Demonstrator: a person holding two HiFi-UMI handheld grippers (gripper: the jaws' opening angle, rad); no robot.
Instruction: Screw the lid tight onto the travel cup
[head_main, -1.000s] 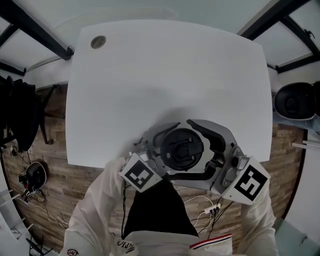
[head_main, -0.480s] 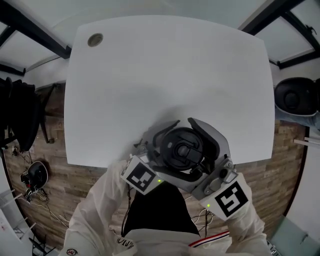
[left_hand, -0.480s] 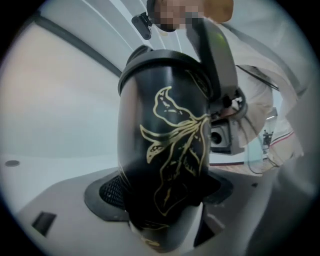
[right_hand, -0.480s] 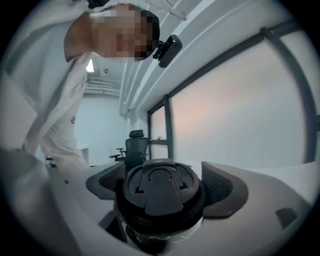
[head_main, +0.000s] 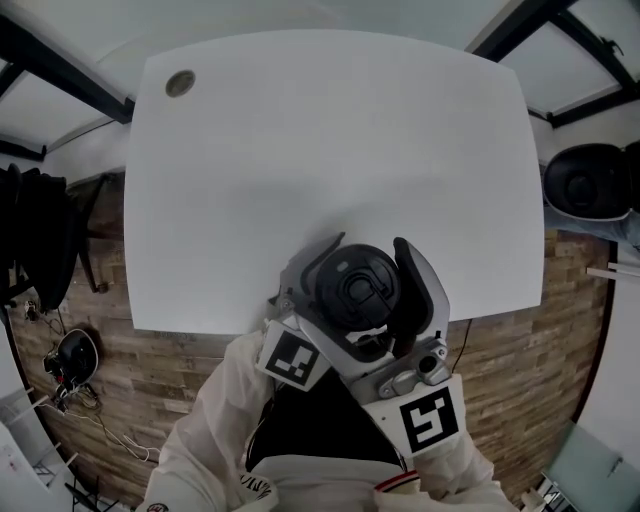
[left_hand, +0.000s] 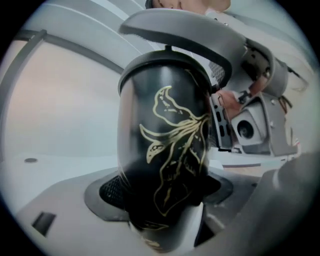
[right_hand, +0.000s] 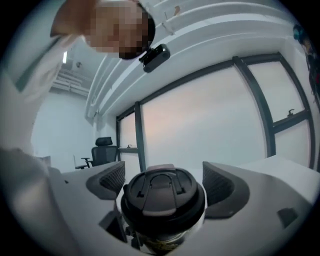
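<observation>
The travel cup (left_hand: 165, 150) is between my left fingers (left_hand: 107, 192), which press on its body low down, at the near edge of the tabletop (head_main: 330, 140), just in front of me. The lid (head_main: 358, 287) is on top of the cup, and my right fingers (right_hand: 220, 182) close on it from either side, above the left ones. A round grommet (head_main: 181, 83) lies in the tabletop's far left corner. A chair (head_main: 590, 180) stands off the tabletop's right side.
</observation>
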